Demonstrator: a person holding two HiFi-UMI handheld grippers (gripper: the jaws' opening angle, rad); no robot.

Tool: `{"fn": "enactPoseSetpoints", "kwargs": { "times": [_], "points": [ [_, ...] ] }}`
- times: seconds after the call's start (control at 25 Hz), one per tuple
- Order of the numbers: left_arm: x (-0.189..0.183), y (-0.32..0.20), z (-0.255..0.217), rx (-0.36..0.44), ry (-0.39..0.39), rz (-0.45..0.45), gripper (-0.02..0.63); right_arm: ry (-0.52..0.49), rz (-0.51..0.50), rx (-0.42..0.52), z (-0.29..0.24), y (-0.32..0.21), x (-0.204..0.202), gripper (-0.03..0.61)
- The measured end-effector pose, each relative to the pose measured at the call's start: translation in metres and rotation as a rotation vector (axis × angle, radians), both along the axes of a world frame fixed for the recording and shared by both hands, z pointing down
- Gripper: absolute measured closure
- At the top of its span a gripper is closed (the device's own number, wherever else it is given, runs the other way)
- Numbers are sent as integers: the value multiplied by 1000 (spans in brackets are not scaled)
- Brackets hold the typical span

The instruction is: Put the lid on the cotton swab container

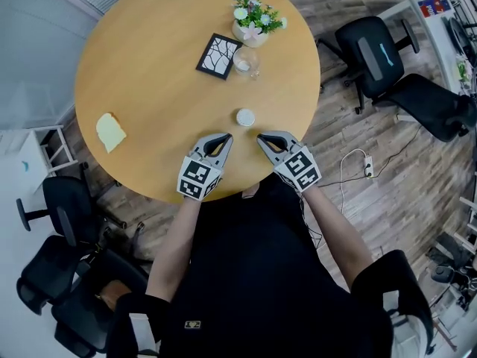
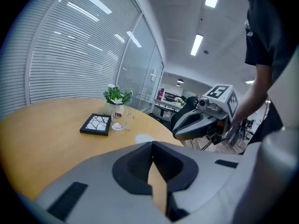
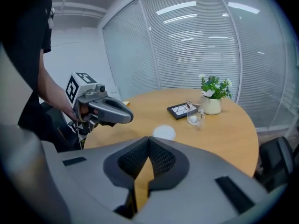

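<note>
A small round white lid point(image 1: 245, 117) lies flat on the round wooden table point(image 1: 149, 66), just beyond both grippers. The clear glass cotton swab container point(image 1: 246, 62) stands farther back, beside a black framed coaster point(image 1: 218, 55). My left gripper point(image 1: 226, 136) and right gripper point(image 1: 261, 137) hover near the table's front edge, tips pointing toward the lid; both are shut with nothing between the jaws. In the left gripper view the lid point(image 2: 145, 137) sits just past the shut jaws, the container point(image 2: 117, 118) behind it. In the right gripper view the lid point(image 3: 164, 132) lies ahead, the container point(image 3: 195, 115) farther back.
A pot of flowers point(image 1: 256, 21) stands at the table's far edge behind the container. A pale yellow pad point(image 1: 110, 132) lies at the left. Black office chairs point(image 1: 376, 54) surround the table, and a power strip point(image 1: 367, 166) lies on the wooden floor at the right.
</note>
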State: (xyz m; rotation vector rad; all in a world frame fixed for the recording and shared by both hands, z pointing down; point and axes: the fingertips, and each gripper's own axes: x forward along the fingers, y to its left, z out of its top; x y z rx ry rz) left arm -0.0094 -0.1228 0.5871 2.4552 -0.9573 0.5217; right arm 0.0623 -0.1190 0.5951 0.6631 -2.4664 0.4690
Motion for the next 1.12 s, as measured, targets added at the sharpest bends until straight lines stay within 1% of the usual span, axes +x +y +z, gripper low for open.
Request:
{"fn": "enactPoseSetpoints", "kwargs": {
  "times": [0.16,0.52,0.76,1.12],
  "points": [
    [4,4,-6,1,-1,35,607,42,-26,34,-1,10,-5,574],
    [4,11,-15,9,-7,71,607,47,-15,64,-10,11,-7,574],
    [5,11,-18,25,2,69,607,47,-7,80,-14,11,-9,574],
    [-1,21,-13,19,2,66,607,49,5,89,-13,19,-14,574]
  ]
}}
